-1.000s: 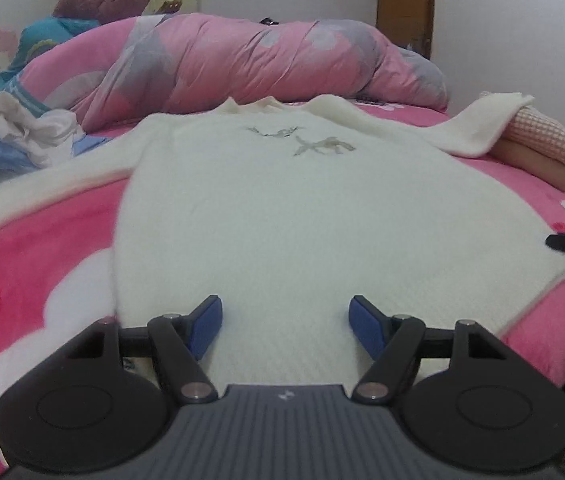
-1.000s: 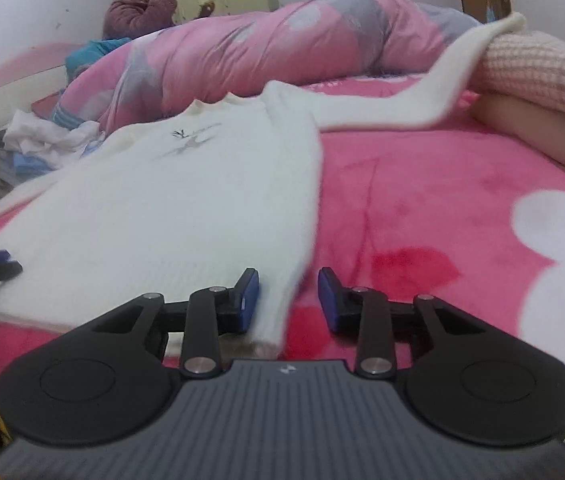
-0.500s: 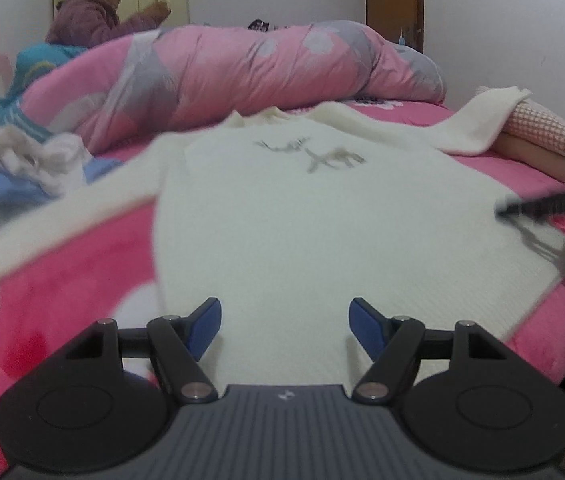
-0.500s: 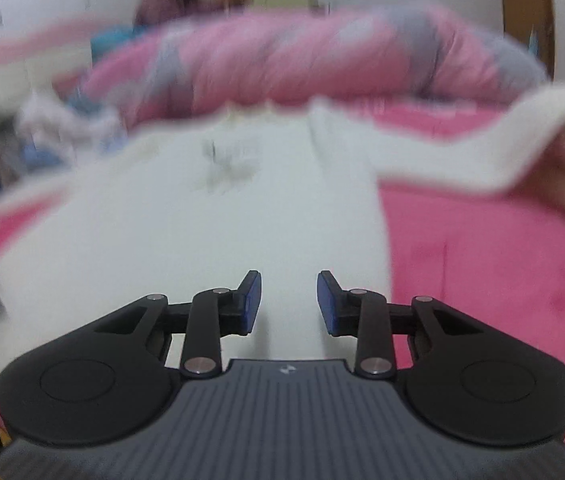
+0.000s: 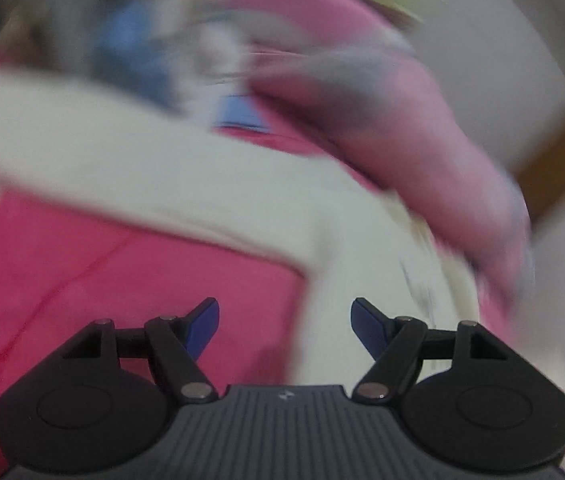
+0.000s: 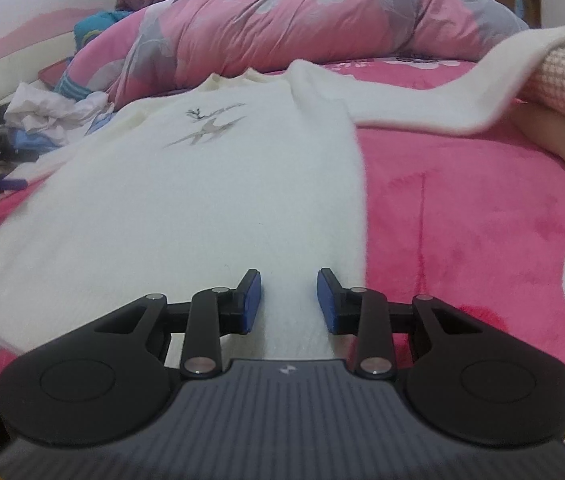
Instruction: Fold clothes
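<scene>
**Sweater flat ahead, both grippers empty**

Your right gripper [image 6: 289, 296] hovers with jaws parted and empty, right over the near hem of the white fuzzy knit sweater [image 6: 202, 184]. The sweater lies spread flat on the pink plush bed cover [image 6: 462, 208], its long axis running straight away from you, one sleeve [image 6: 434, 100] trailing off right. Your left gripper [image 5: 285, 330], jaws wide and empty, sits by the other sleeve [image 5: 122, 160], which crosses ahead of it; that view's badly blurred.
</scene>
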{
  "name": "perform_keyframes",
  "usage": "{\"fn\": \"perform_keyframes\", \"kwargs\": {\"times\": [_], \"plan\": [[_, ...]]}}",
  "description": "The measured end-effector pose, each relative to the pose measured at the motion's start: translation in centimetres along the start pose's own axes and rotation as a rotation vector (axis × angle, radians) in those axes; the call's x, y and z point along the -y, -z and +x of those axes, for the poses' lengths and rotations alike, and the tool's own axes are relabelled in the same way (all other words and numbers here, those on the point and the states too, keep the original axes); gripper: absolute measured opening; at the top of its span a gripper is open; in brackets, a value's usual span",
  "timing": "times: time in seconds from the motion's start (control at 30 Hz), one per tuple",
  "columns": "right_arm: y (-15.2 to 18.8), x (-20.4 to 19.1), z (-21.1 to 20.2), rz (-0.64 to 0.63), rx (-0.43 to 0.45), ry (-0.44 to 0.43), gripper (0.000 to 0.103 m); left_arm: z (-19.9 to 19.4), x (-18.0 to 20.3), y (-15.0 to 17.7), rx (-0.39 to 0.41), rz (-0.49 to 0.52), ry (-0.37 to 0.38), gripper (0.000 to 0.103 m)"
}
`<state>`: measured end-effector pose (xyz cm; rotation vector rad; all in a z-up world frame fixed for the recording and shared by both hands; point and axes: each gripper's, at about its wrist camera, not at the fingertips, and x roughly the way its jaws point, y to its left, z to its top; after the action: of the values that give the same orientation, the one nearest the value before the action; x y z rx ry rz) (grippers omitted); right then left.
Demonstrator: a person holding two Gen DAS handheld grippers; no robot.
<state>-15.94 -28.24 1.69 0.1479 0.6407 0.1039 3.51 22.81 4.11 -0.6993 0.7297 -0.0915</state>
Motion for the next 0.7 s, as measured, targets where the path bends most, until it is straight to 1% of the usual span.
{"fn": "perform_keyframes", "kwargs": {"times": [0.1, 0.17, 0.2, 0.23, 0.27, 0.3, 0.33, 0.37, 0.47, 0.5, 0.57, 0.63, 0.7], "plan": [[0.2, -0.2, 0.1, 0.016, 0.011, 0.014, 0.033, 2.2, -2.3, -2.1, 0.032, -0.163, -0.057, 0.069], [0.2, -0.3, 0.2, 0.020, 0.017, 0.021, 0.033, 3.1, -2.8, -3.0, 0.082, -0.222, -0.068, 0.069], [0.3, -0.3, 0.2, 0.021, 0.019, 0.025, 0.033, 3.5, -2.9, -3.4, 0.104, -0.244, -0.079, 0.066], [0.3, -0.4, 0.2, 0.023, 0.022, 0.029, 0.034, 3.9, -2.9, -3.7, 0.126, -0.258, -0.101, 0.054], [0.3, -0.4, 0.2, 0.025, 0.024, 0.033, 0.034, 4.2, -2.9, -3.9, 0.150, -0.261, -0.138, 0.044], [0.4, -0.5, 0.3, 0.026, 0.027, 0.036, 0.034, 4.5, -2.9, -4.2, 0.172, -0.254, -0.183, 0.018], [0.4, -0.5, 0.3, 0.028, 0.030, 0.040, 0.034, 4.7, -3.0, -4.4, 0.191, -0.252, -0.210, 0.012], [0.4, -0.6, 0.3, 0.030, 0.032, 0.044, 0.034, 4.3, -3.0, -4.5, 0.221, -0.248, -0.217, 0.012], [0.4, -0.5, 0.3, 0.032, 0.031, 0.045, 0.034, 1.9, -2.8, -4.7, 0.357, -0.195, -0.246, 0.011], [0.4, -0.5, 0.3, 0.031, 0.030, 0.045, 0.034, 1.4, -2.8, -4.8, 0.382, -0.178, -0.255, 0.011], [0.4, -0.4, 0.3, 0.028, 0.033, 0.044, 0.034, 1.5, -3.2, -5.0, 0.367, -0.156, -0.281, 0.011], [0.4, -0.3, 0.4, 0.032, 0.038, 0.038, 0.035, 2.4, -3.7, -4.8, 0.331, -0.134, -0.310, 0.012], [0.4, -0.1, 0.4, 0.036, 0.043, 0.035, 0.035, 3.3, -4.2, -4.6, 0.294, -0.111, -0.339, 0.015]]}}
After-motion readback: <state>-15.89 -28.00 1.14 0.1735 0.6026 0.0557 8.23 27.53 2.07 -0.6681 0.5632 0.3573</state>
